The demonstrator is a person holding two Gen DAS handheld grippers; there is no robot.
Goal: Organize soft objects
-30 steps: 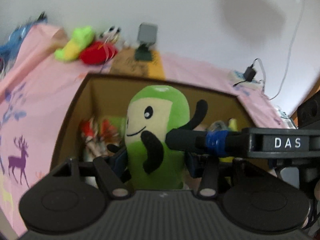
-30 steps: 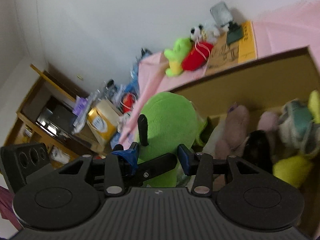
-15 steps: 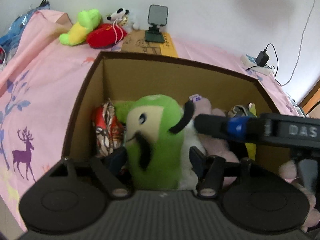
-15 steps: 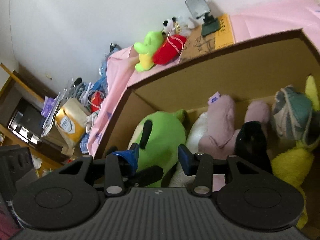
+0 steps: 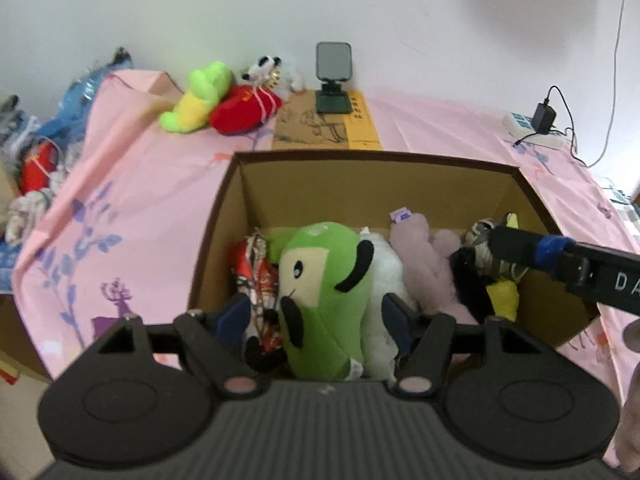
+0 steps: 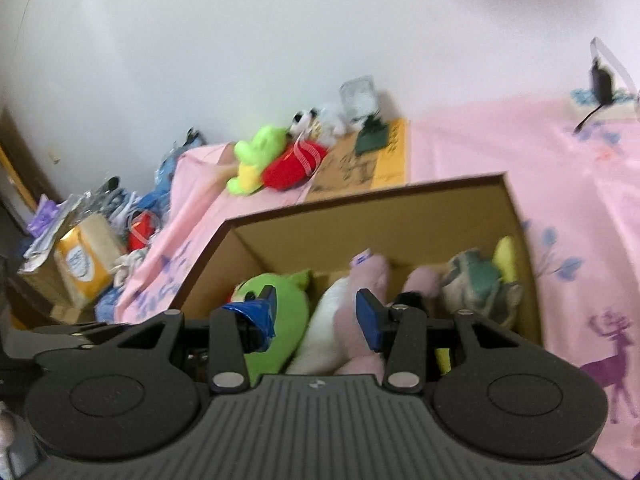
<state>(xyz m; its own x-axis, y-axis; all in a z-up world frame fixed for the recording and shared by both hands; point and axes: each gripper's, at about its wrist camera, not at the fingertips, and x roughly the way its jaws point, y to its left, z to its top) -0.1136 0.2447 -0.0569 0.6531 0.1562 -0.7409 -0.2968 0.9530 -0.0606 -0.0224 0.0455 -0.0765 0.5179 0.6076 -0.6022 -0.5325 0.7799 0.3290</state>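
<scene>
One cardboard box (image 5: 224,216) sits ahead of both tongs, holding one green plush (image 5: 324,300), one white toy (image 5: 386,276), one pink toy (image 5: 424,256) and one red figure (image 5: 256,280). The green plush stands roughly upright between the left gripper (image 5: 316,316) pads, head leaning away, face turned left; the jaws are opening and the pads stand clear of it. The right gripper (image 6: 316,312) is parted, holding nothing. Only the left view shows the plush's face; only the right view shows one yellow carton (image 6: 82,264) far left.

A lived-in home room: pink printed sheet (image 5: 152,184), plush toys (image 5: 200,96), phone stand (image 5: 333,76), cluttered household packages (image 6: 80,256).
</scene>
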